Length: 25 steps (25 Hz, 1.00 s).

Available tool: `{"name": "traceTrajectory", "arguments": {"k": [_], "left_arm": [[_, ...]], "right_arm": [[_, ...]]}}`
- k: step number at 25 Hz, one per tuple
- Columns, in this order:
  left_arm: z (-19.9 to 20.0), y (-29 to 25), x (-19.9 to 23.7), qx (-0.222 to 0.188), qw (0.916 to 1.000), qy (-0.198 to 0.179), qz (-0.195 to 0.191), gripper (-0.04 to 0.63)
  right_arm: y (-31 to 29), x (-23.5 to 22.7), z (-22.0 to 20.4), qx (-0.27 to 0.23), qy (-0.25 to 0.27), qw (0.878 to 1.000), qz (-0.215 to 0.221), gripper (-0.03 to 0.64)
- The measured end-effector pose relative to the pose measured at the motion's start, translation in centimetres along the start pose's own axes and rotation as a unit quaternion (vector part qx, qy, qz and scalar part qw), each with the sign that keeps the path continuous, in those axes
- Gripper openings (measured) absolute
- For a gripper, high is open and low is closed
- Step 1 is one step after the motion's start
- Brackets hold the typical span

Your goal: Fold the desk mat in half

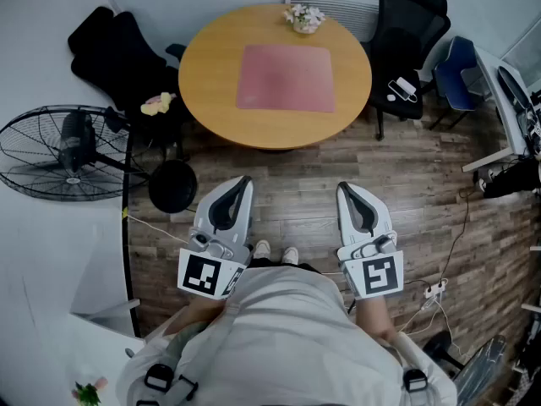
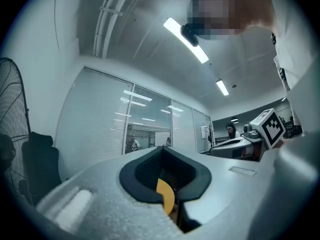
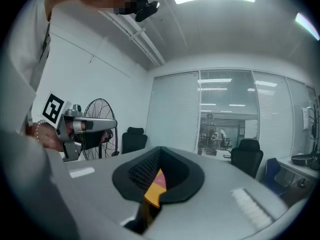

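Item: desk-mat fold, status not begun. Nearest, held close at the person's waist: left gripper (image 1: 237, 191), jaws pressed together with nothing between them; right gripper (image 1: 350, 196), jaws likewise together and empty, both pointing toward the table. Below them, the person's shoes (image 1: 276, 250) on bare wood floor (image 1: 296, 201), with nothing on the floor between shoes and table. To the left, near the floor: a black round stool or bin (image 1: 172, 184), which one unclear, and a standing fan (image 1: 63, 152) with its cable trailing. To the right: a power strip (image 1: 435, 290) and a loose cable. Further on, the round table (image 1: 211, 100) bears the pink desk mat (image 1: 285, 77), lying flat, fully unfolded, nothing resting on it. The whole fold remains: approach, grip an edge, carry it over. Just past the mat's far edge stands a small flower pot (image 1: 304, 17), the likeliest nuisance if the far edge is lifted. Flanking the table: a black chair (image 1: 114, 53) at left and a second black chair (image 1: 406, 32) at right, neither blocking the near side.
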State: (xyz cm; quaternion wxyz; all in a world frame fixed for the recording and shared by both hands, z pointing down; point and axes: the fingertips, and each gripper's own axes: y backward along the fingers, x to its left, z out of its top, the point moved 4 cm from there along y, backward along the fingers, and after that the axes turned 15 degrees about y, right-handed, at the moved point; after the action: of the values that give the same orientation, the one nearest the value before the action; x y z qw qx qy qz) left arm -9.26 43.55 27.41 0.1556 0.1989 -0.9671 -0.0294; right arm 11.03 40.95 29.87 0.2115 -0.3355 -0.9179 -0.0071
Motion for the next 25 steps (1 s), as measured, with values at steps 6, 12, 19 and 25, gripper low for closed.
{"name": "traceTrajectory", "arguments": {"k": [6,12,19,25], "left_arm": [[-0.6,-1.4,-1.3,0.001,1.0,0.005,0.0,0.003],[-1.8,-2.5,-2.4,0.002,0.9999,0.013,0.004,0.003],[-2.2,-4.2,-2.5,0.006,0.9999,0.015,0.0,0.003],[-2.4,-6.0,-0.9,0.006,0.9998,0.017,-0.006,0.003]], "right_arm": [[0.1,-1.6,1.5,-0.033,-0.026,0.999,0.004,0.005],[1.1,-3.2,-0.3,-0.021,-0.009,1.0,0.004,0.005],[0.8,-4.5,-0.6,-0.028,-0.021,0.999,0.005,0.005],[-1.1,-5.1,-1.6,-0.013,-0.01,1.0,0.0,0.005]]}}
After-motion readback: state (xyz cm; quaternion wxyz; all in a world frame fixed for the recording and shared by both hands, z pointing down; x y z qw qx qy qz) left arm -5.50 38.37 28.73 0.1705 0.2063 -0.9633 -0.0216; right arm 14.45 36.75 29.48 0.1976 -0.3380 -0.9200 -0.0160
